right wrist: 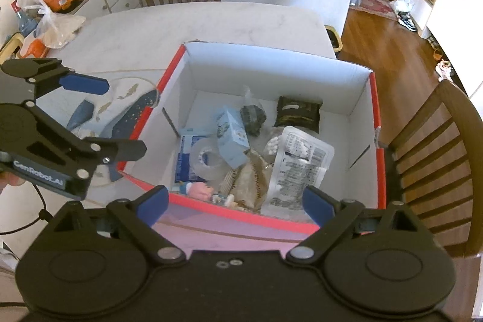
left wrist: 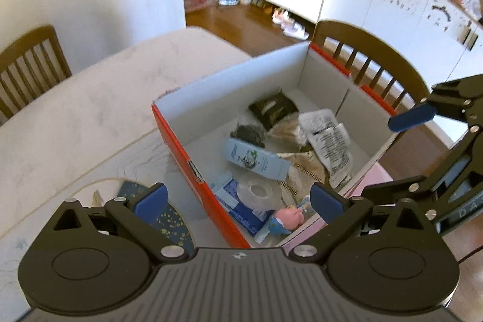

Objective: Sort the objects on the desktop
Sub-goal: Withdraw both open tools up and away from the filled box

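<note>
- Right wrist view: your pale marble table [right wrist: 211, 20] runs off the left edge; wooden chairs, white cupboards and wood floor surround it.
- Your red-sided box [right wrist: 375, 122] sits on it, holding the sorted items in one heap.
- Your right gripper [right wrist: 235, 201] hovers at the near wall, fingers spread, empty.
- Your left gripper [left wrist: 238, 196] is likewise released; it hangs over the box's corner.
- Inside: a clear printed packet [right wrist: 299, 168], a blue carton [right wrist: 231, 138], a tape roll [right wrist: 208, 160], a dark pouch [right wrist: 299, 112]; their print is unreadable.
- "GenRobot.AI" reads on the left gripper's body.
</note>
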The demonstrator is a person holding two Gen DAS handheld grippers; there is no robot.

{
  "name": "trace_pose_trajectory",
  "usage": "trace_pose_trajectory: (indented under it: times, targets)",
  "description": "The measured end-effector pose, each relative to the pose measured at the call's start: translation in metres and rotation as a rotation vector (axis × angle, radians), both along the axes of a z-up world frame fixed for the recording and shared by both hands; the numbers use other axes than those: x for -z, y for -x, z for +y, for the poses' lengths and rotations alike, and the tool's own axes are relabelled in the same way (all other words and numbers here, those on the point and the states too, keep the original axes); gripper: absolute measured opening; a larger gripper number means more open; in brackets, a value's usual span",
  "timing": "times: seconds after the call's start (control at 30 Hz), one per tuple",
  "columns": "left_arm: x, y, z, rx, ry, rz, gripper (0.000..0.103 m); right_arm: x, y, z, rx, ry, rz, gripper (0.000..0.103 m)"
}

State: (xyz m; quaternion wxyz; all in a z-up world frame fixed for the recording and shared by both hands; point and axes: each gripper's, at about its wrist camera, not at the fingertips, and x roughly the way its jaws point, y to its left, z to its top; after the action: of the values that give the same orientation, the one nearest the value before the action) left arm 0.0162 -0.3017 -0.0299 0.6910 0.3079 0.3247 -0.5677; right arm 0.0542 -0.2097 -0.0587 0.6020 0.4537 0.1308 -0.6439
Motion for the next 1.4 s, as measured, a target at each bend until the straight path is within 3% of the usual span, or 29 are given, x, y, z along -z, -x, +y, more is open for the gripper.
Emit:
trace_pose_trajectory:
  times: [0.57, 0.87, 1.4]
  targets:
    - [-0.005, 0.008, 0.036, 0.016, -0.003, 0.007, 0.101, -0.001, -0.030, 0.026, 0.191, 0.052, -0.001, 0.097]
    - [0.001, 0.002, 0.047, -0.015, -0.020, 0.041, 0.101, 0.003, -0.047, 0.031, 0.238, 0.059, -0.007, 0.097]
    - [0.007, -0.004, 0.056, -0.032, -0.034, 0.045, 0.101, 0.016, -0.068, 0.032, 0.276, 0.039, -0.106, 0.097]
